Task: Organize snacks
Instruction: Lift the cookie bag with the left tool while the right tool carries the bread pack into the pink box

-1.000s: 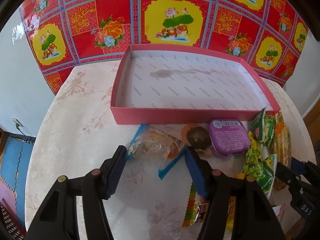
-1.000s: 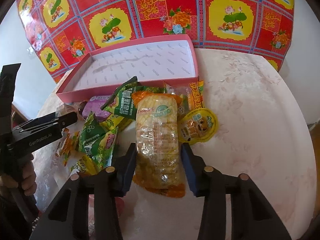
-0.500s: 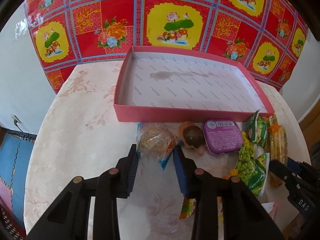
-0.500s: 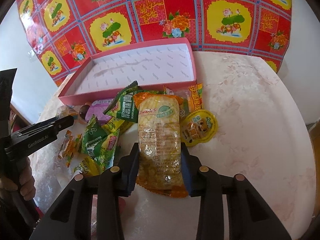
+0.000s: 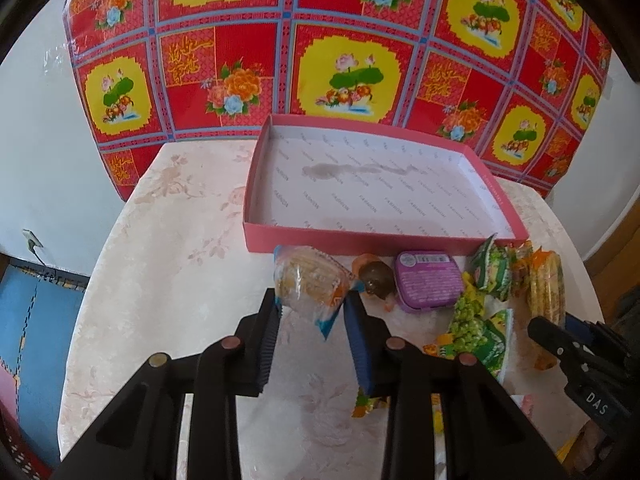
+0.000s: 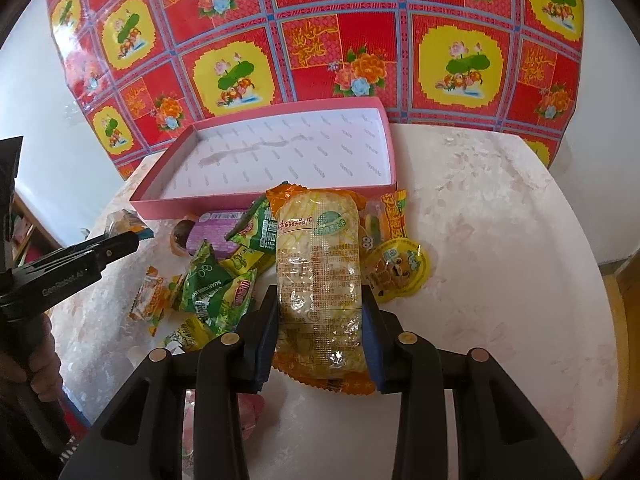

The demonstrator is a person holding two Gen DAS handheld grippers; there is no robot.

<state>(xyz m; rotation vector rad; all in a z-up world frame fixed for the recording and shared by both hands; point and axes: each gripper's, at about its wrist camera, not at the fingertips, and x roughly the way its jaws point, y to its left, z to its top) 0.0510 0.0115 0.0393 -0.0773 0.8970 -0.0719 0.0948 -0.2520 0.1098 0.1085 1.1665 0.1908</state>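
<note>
Red floral oilcloth backed a pale marbled table (image 5: 160, 280) where a shallow pink cardboard box (image 5: 360, 242) stood bare. Left gripper (image 5: 312, 314) pinched a crinkly clear pastry packet (image 5: 308, 284); right gripper (image 6: 320, 328) clasped a long cracker pack (image 6: 318, 280) mid-length. Both wrappers looked light, slippery and crushable, best held gently across their width.

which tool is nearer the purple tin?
Left. The left tool grips a clear cookie packet just left of the purple tin; the right tool grips the long yellow packet farther right.
</note>
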